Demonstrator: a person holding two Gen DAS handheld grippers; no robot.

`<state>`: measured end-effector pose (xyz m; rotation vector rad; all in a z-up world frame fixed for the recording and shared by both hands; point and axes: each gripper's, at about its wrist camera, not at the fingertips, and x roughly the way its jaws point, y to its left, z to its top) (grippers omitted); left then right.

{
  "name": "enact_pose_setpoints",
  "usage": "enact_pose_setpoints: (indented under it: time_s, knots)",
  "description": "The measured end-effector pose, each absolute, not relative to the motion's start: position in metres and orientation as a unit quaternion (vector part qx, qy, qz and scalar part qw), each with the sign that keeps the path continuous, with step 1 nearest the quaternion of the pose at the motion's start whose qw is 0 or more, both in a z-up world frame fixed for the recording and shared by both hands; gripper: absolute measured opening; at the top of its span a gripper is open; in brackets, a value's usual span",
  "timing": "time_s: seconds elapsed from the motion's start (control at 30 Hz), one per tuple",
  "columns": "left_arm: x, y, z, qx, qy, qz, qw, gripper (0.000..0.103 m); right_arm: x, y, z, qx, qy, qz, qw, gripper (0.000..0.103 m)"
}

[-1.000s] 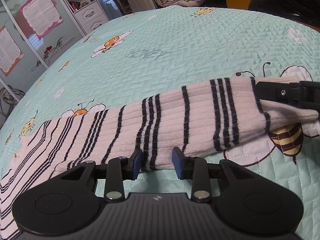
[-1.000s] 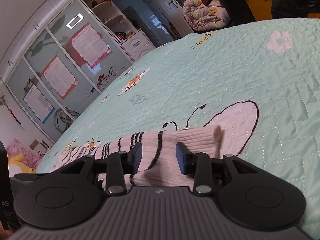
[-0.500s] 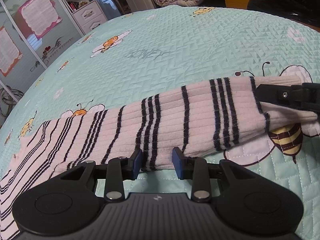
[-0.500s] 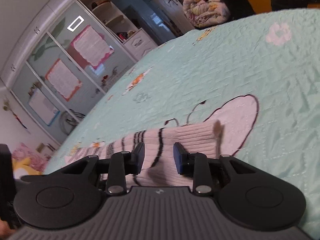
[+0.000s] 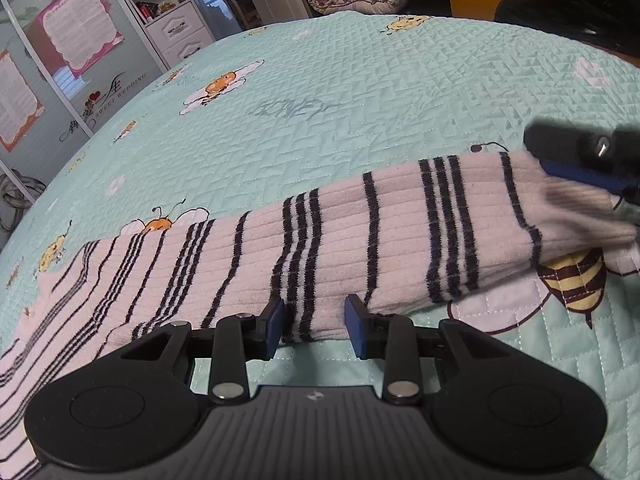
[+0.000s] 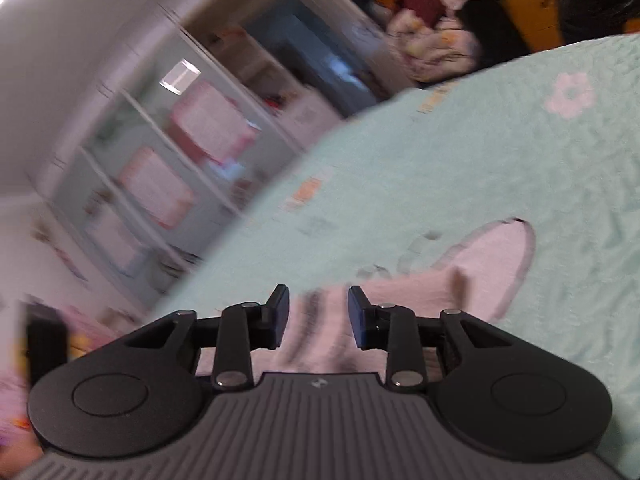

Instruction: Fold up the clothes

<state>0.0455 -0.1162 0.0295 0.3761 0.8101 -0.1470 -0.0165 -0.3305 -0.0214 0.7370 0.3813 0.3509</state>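
Striped sleeve (image 5: 360, 240) between open left tool (image 5: 314, 322), cuff in right tool (image 6: 318, 316), grip unclear

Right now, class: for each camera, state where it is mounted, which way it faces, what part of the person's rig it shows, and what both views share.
Left wrist: sits on the left tongs, faces forward across the striped sock on the bee quilt; its own open fingers show, and the right tongs at the sock's end.
Right wrist: sits on the right tongs, tilted and blurred, faces along the quilt toward the wardrobe; its own fingers show.
Shared: sock, quilt, wardrobe.
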Motion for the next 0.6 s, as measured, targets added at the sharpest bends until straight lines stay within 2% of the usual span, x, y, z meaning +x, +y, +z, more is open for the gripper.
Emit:
enact_pose_setpoints:
  time_s: [0.03,0.1,0.17,0.3,0.37,0.43,0.53,0.6]
  knots:
    - [0.047,-0.110,0.031,0.161,0.393,-0.076,0.902,0.035,-0.011,-0.329,-0.025,0.349,0.204,0.156,0.901,0.039]
    - [0.048,-0.090,0.038,0.095,0.400,-0.091,0.907,0.034,0.000,-0.330,-0.032,0.353,0.238,0.132,0.895,0.029]
    - [0.035,-0.055,0.055,-0.010,0.403,-0.109,0.909,0.034,0.003,-0.333,-0.036,0.366,0.243,0.127,0.889,0.024]
    - [-0.046,0.023,0.099,-0.081,0.319,-0.086,0.940,0.036,0.003,-0.337,-0.041,0.383,0.241,0.118,0.884,0.014]
    - [-0.095,0.078,0.115,-0.111,0.285,-0.051,0.951,0.055,-0.001,-0.332,-0.039,0.377,0.241,0.112,0.887,0.014]
    - [-0.141,0.135,0.120,-0.146,0.260,0.007,0.955,0.067,-0.013,-0.311,-0.027,0.353,0.246,0.106,0.897,0.014]
    - [-0.200,0.211,0.113,-0.188,0.235,0.115,0.947,0.072,-0.032,-0.279,-0.009,0.317,0.251,0.097,0.909,0.016]
    - [-0.240,0.262,0.109,-0.216,0.216,0.186,0.934,0.072,-0.045,-0.258,0.003,0.292,0.255,0.090,0.917,0.024]
